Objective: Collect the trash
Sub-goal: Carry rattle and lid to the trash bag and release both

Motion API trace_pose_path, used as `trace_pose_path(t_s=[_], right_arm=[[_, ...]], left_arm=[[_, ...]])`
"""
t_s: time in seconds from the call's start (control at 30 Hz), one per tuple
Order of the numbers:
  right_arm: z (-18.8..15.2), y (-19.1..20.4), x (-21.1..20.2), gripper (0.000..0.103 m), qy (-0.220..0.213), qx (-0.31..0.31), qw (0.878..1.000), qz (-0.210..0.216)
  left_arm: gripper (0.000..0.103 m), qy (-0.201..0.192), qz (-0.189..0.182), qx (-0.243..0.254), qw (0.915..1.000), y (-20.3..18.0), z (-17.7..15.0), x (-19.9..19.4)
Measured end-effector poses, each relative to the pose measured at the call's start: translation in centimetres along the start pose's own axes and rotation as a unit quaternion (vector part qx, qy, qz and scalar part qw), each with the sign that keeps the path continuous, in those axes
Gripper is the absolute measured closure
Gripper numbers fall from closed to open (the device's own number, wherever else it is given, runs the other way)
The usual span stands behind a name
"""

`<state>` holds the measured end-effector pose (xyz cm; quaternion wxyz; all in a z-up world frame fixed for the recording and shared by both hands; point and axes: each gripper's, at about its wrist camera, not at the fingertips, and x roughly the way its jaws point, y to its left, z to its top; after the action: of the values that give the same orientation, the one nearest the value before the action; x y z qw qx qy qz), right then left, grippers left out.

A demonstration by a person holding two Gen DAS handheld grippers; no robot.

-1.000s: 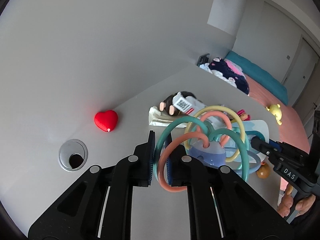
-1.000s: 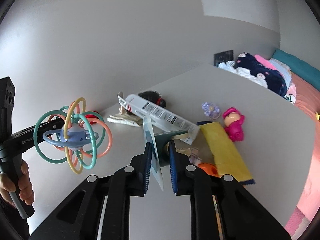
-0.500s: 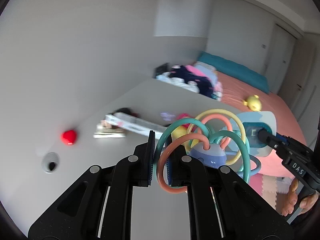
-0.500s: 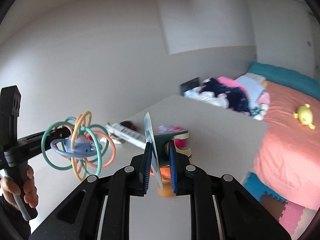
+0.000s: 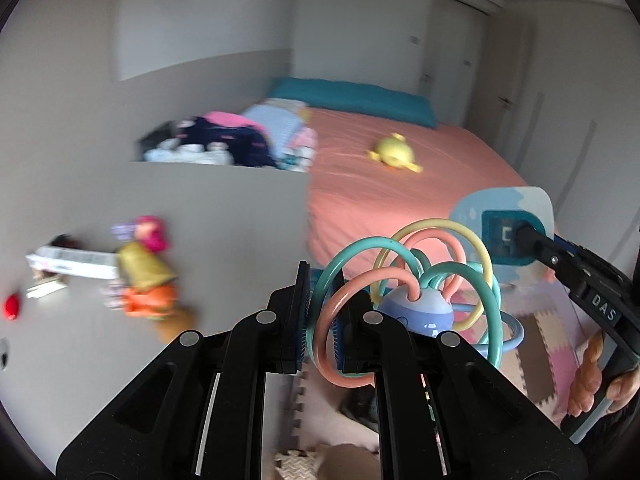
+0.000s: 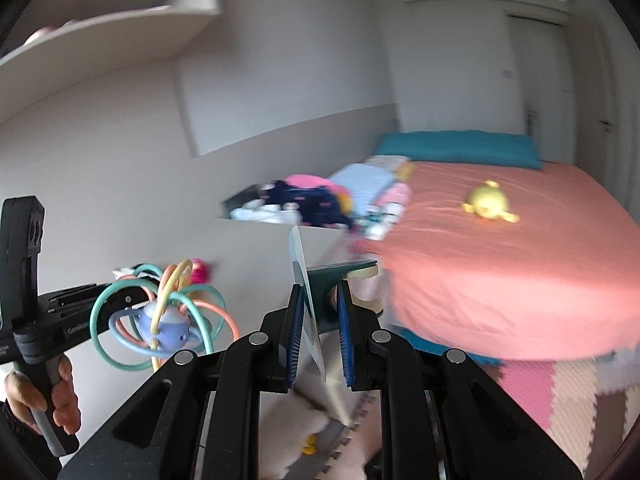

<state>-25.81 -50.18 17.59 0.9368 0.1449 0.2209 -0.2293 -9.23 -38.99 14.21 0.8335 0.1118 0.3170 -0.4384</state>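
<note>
Swung away from the tabletop [image 5: 224, 216] toward the bed [image 5: 400, 176] since a second ago — red heart [image 5: 12, 307] pushed out to 9 o'clock at the left view's edge, clutter now blurred. Left tool [image 5: 323, 312] closed tight on a loop of the ring rattle [image 5: 416, 300], carried in the air above the tabletop's edge and the foam floor mat [image 5: 540, 336]. Right tool [image 6: 318, 320] narrowed onto the blister card packaging [image 6: 306, 304], gripped edge-on and standing upright between the blue pads; same card seen face-on at 3 o'clock in the left view. Long white box [image 5: 72, 266] and pink and orange toys [image 5: 148, 280] left lying on the tabletop at 9 o'clock. Pile of clothes [image 6: 312, 200] at the tabletop's far end, 12 o'clock — yellow plush [image 6: 488, 202] on the bed at 2 o'clock.
</note>
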Motion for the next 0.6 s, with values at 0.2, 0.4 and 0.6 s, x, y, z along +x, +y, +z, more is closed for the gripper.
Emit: trace_pose_path(t_s=[0.2, 0.4, 0.6], right_arm=[[-2.5, -6.7, -2.2, 0.085, 0.008, 0.039, 0.997, -0.062], [-5.1, -11.7, -3.1, 0.085, 0.032, 0.068, 0.992, -0.106], [-6.6, -15.2, -1.7, 0.055, 0.091, 0.104, 0.976, -0.166]], left_arm=[[0.093, 0.039, -0.05, 0.038, 0.9973, -7.3, -1.4, 4.0], [0.093, 0.083, -0.073, 0.077, 0.9909, -12.6, -3.7, 7.4], [0.003, 0.156, -0.054, 0.121, 0.9789, -16.8, -6.2, 11.4]])
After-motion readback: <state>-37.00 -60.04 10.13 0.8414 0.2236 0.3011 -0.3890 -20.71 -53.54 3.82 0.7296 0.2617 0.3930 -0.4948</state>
